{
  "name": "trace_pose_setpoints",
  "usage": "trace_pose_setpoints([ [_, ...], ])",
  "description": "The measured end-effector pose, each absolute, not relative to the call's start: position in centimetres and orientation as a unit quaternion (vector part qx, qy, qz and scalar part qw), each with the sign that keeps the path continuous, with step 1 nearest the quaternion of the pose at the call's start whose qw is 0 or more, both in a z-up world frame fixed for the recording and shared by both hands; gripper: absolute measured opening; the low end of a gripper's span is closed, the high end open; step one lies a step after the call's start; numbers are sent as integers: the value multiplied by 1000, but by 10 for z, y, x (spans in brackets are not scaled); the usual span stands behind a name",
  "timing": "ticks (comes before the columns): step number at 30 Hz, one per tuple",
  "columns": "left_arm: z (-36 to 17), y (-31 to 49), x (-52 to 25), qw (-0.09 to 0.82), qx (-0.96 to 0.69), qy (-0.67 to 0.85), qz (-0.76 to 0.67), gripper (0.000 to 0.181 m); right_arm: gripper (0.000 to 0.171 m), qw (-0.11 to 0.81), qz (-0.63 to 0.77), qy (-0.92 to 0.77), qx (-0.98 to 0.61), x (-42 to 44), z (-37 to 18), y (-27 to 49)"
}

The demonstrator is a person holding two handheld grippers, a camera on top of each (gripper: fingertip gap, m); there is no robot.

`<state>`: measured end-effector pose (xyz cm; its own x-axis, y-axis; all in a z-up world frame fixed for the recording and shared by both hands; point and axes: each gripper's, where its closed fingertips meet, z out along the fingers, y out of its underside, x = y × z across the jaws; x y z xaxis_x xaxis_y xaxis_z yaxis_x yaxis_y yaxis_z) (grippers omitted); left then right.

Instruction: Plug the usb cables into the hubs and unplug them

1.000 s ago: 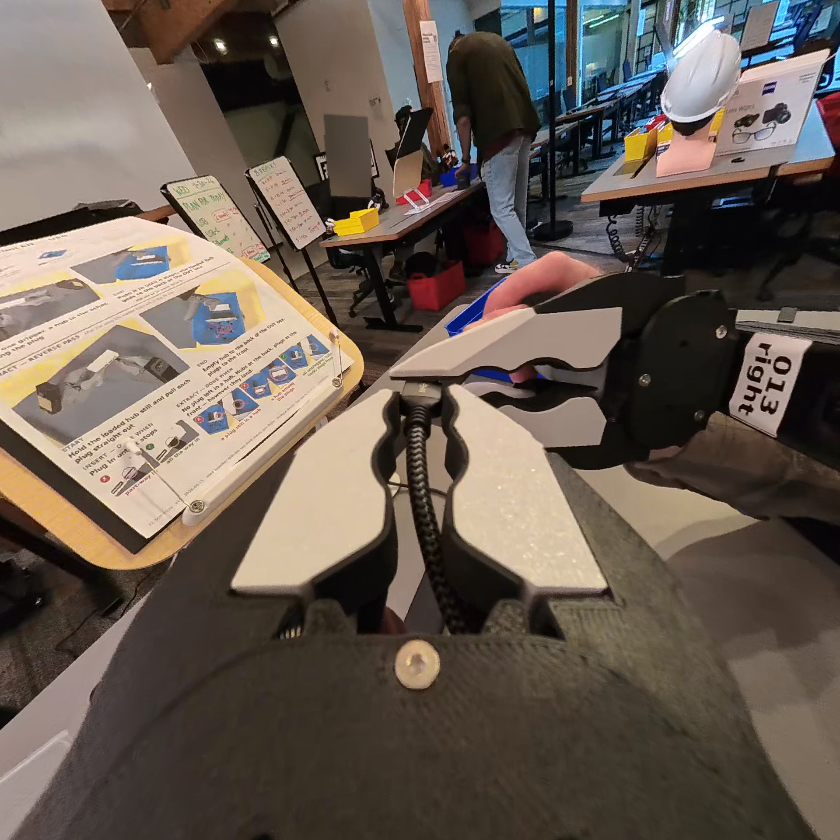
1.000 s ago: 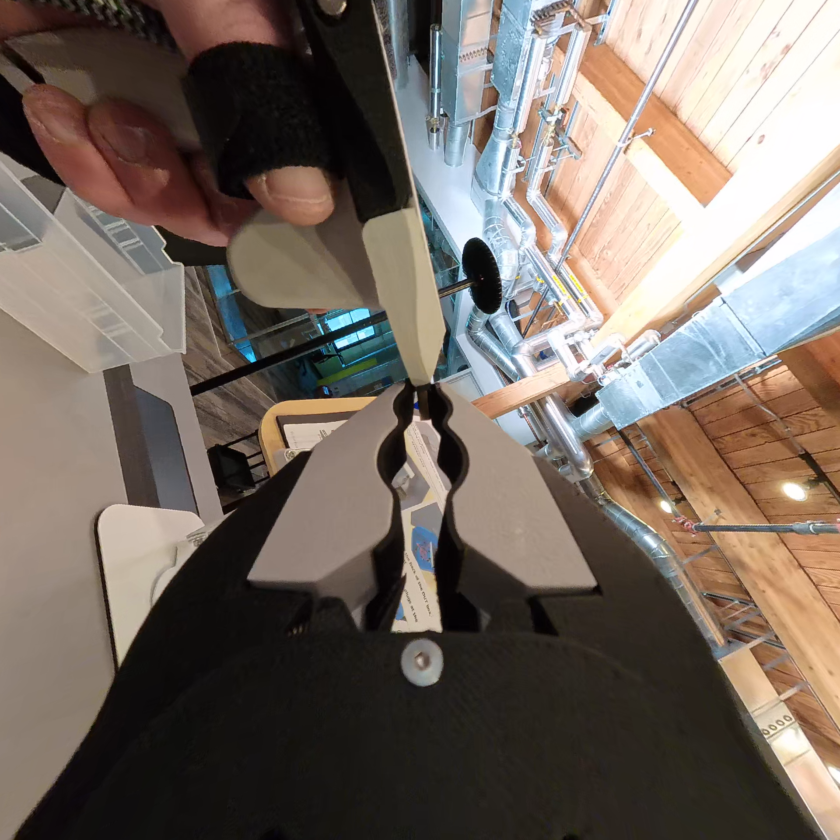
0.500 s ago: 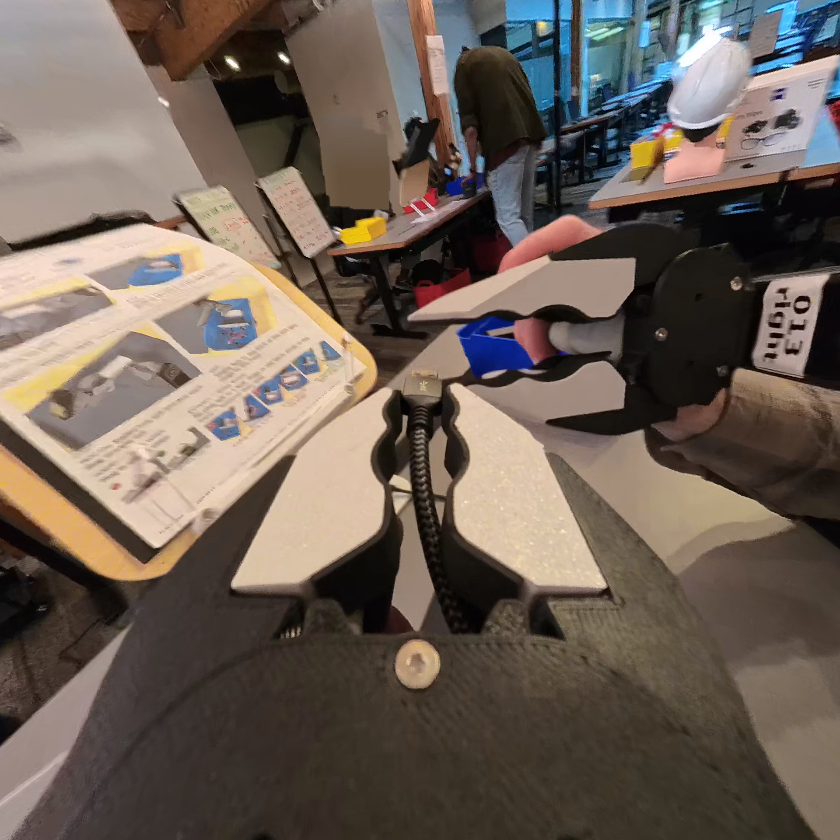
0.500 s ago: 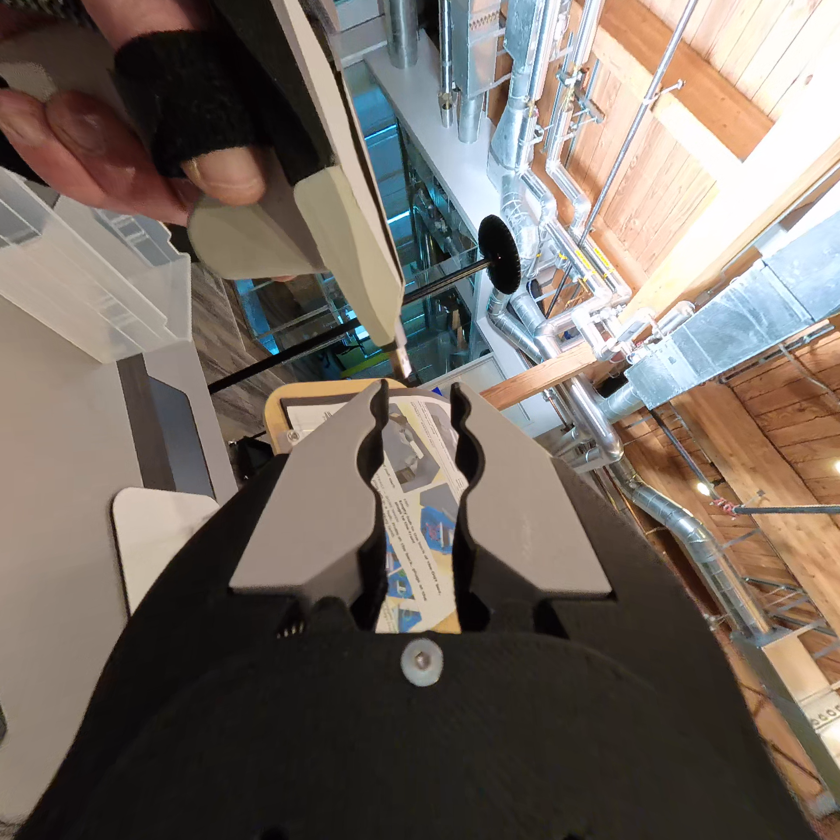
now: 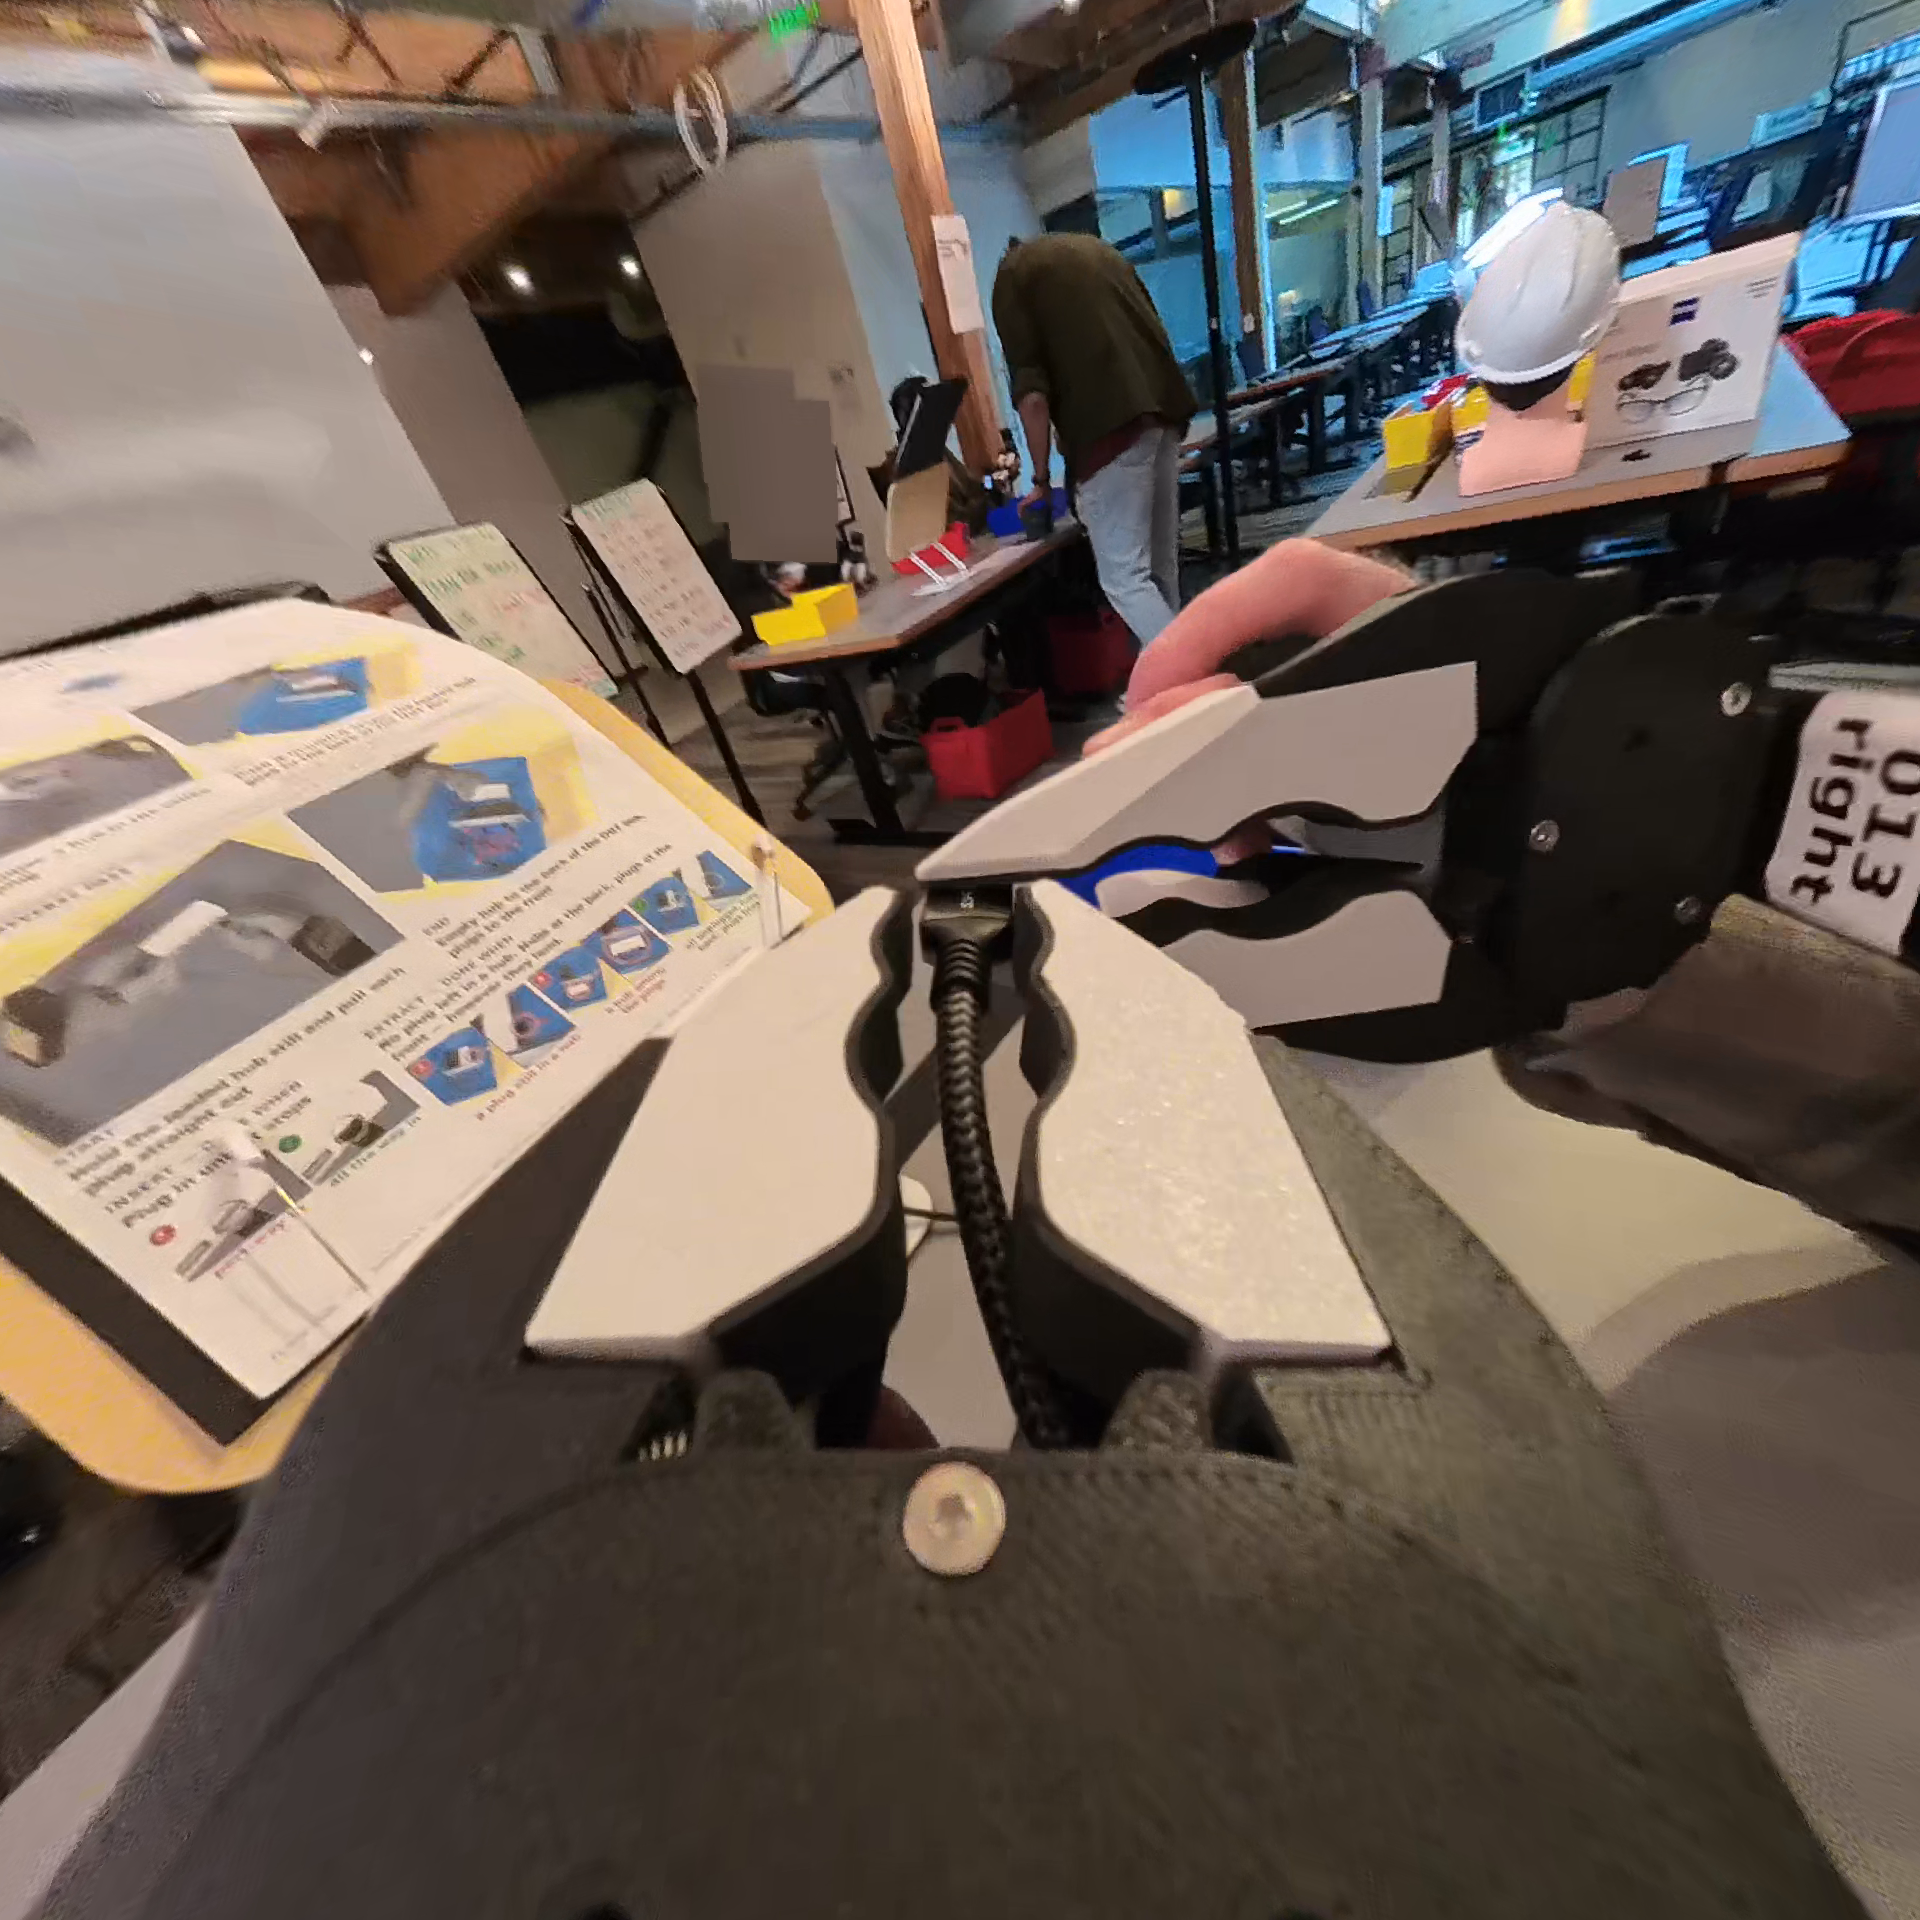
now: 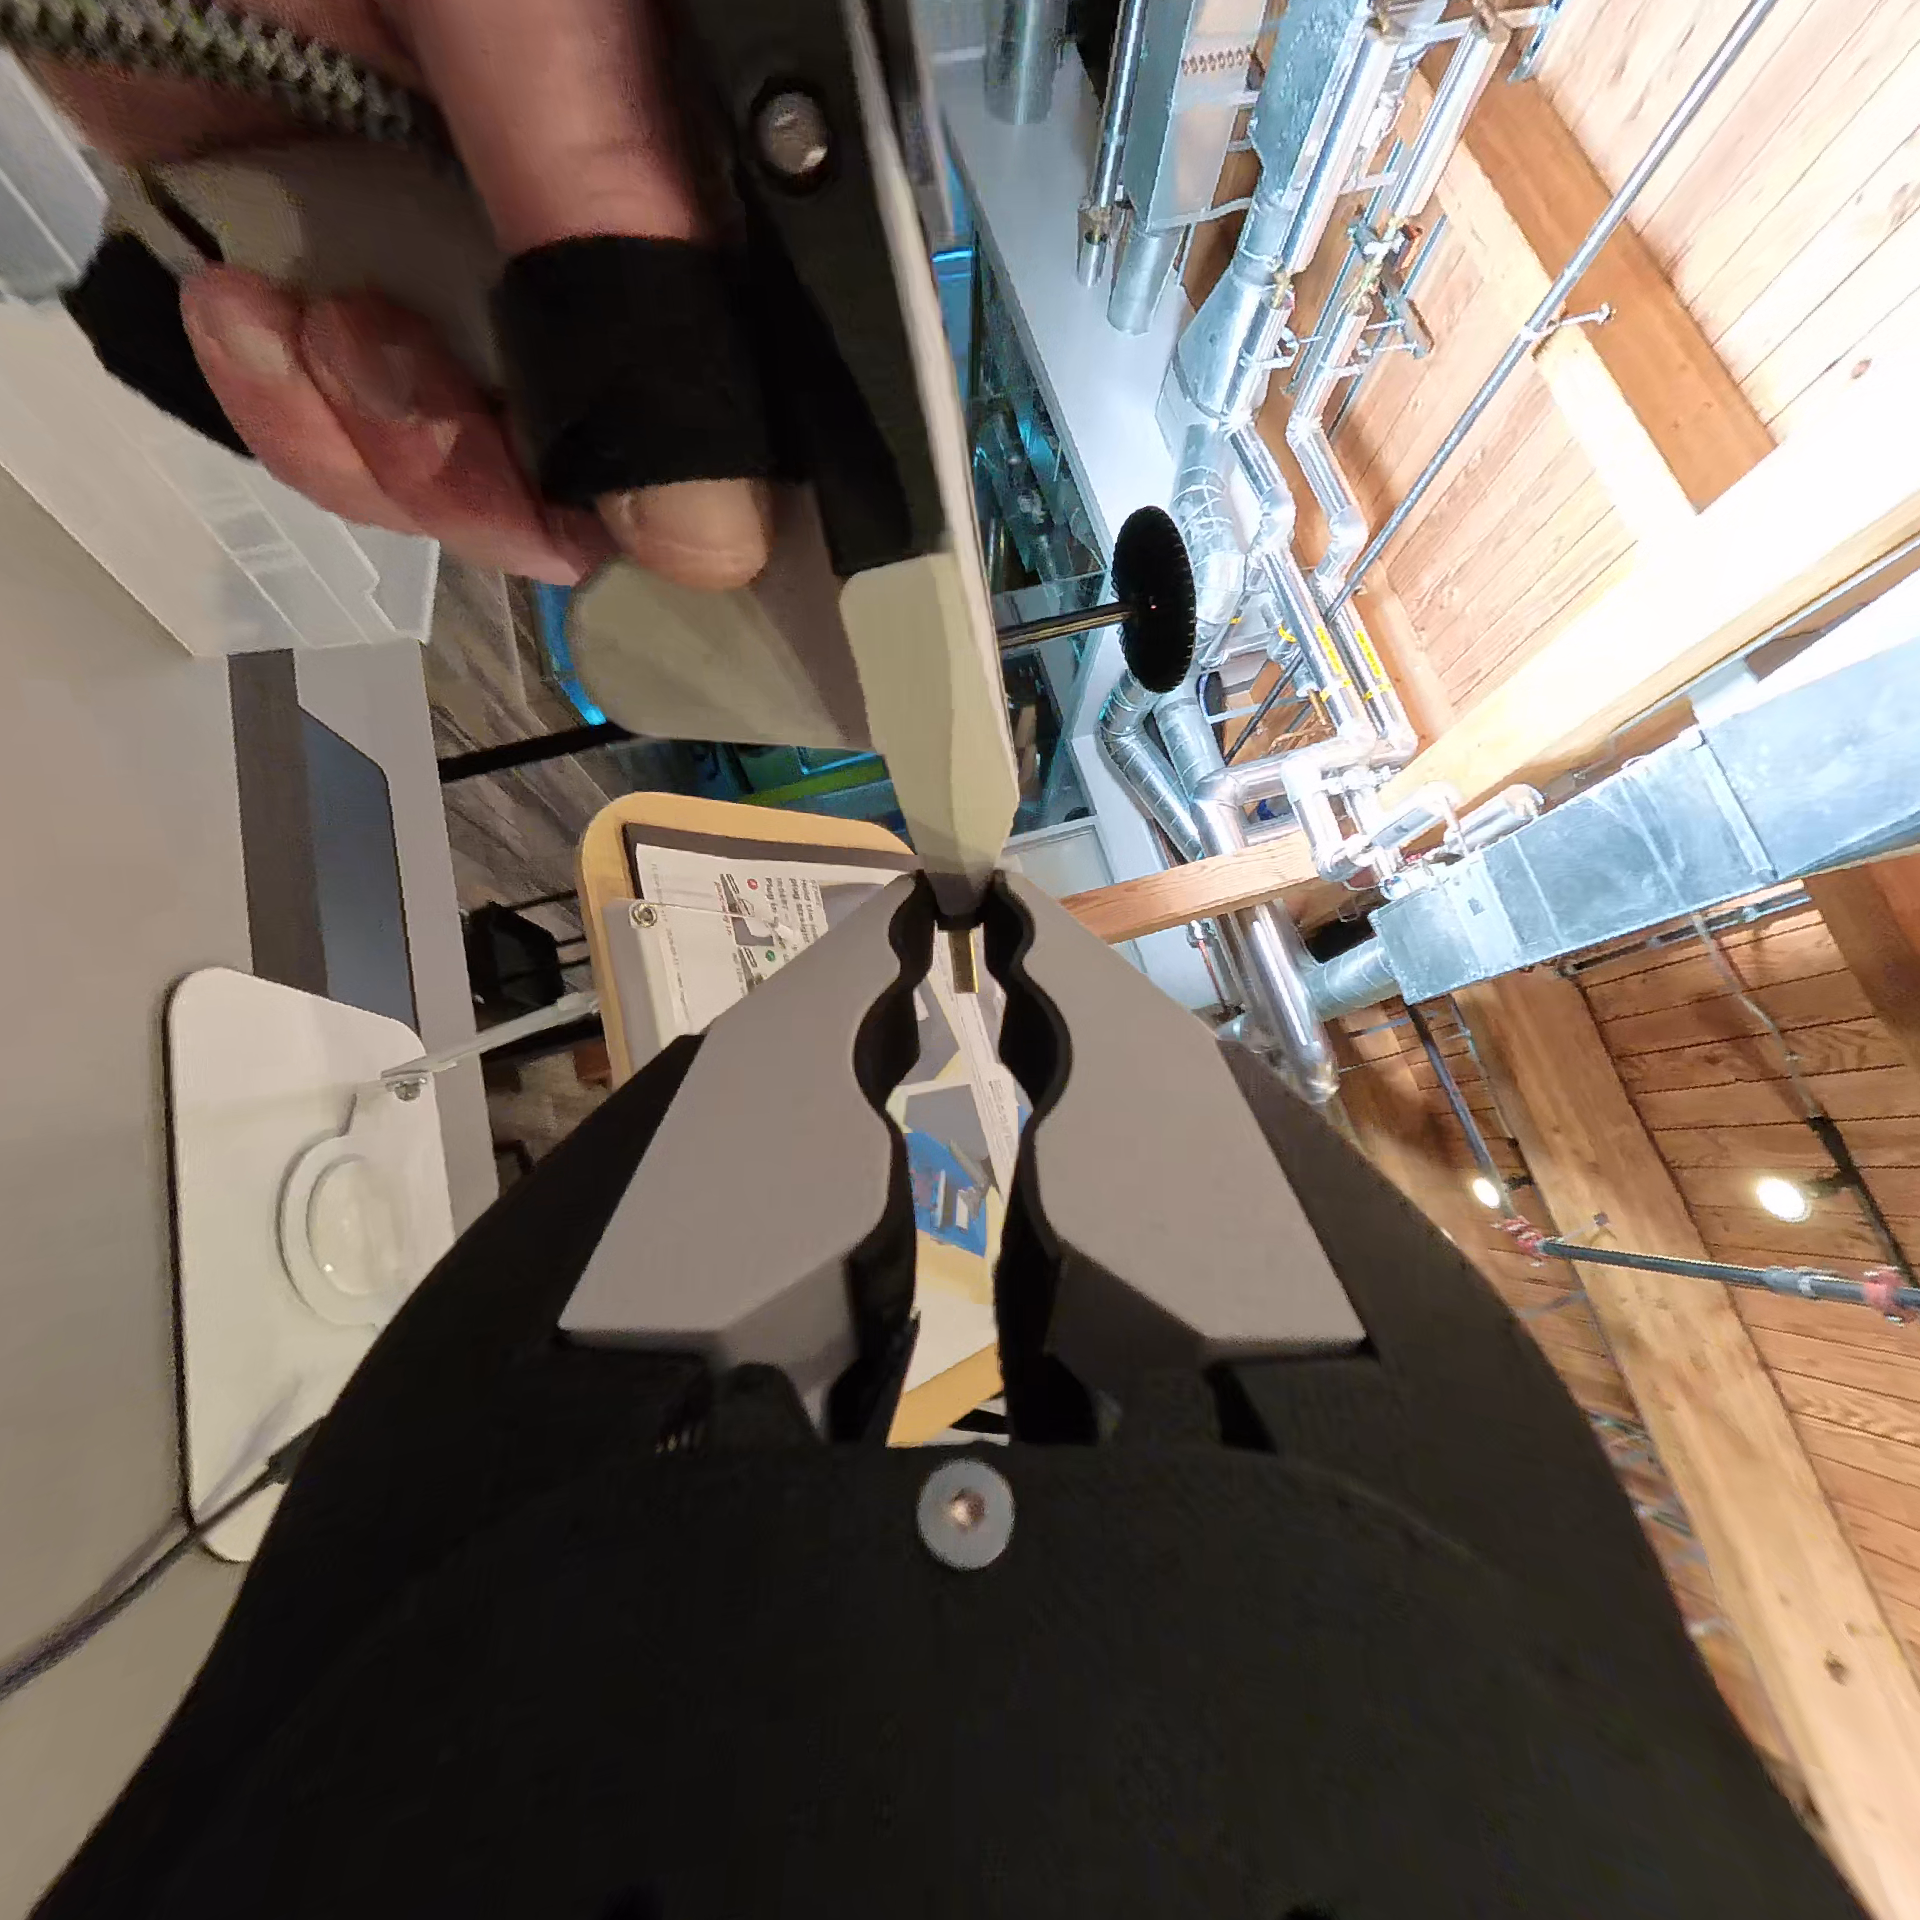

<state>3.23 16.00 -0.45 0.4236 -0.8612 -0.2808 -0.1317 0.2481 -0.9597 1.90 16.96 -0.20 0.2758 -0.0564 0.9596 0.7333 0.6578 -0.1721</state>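
My left gripper (image 5: 961,904) is shut on a black braided USB cable (image 5: 961,1091), with the black plug (image 5: 964,914) sticking out at its tips. My right gripper (image 5: 987,883) comes in from the right, and its tips pinch the plug from above and below. In the right wrist view, my right gripper (image 6: 961,894) is closed on the plug's black housing. The metal connector (image 6: 966,961) points back between its fingers. The left gripper (image 6: 961,852) comes down from above, held by a hand. No hub is in view.
An instruction sheet on a wooden board (image 5: 312,935) stands to the left. A white pad (image 6: 301,1195) and a clear plastic bin (image 6: 208,540) are on the grey table. A blue bin (image 5: 1143,868) sits behind the right gripper. A person (image 5: 1091,416) stands at far tables. Less than 4 cm separates the two grippers' tips.
The right gripper opened and drew back from the plug half a second ago. It has now come back and closed on the plug. The left gripper kept hold of the cable.
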Motion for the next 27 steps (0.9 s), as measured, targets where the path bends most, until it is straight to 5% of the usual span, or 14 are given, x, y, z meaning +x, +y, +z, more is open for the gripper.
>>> trace_pose_setpoints([
  [14, -12, 165, 27, 648, -537, 436, -318, 17, 8, 735, -249, -540, -325, 14, -10, 174],
  [19, -20, 176, 18, 627, -558, 432, -331, 17, 28, 722, -256, -548, -336, 25, -13, 182],
  [27, -36, 203, -17, 598, -599, 432, -312, 16, 25, 603, -126, -633, -469, 50, -71, 203],
])
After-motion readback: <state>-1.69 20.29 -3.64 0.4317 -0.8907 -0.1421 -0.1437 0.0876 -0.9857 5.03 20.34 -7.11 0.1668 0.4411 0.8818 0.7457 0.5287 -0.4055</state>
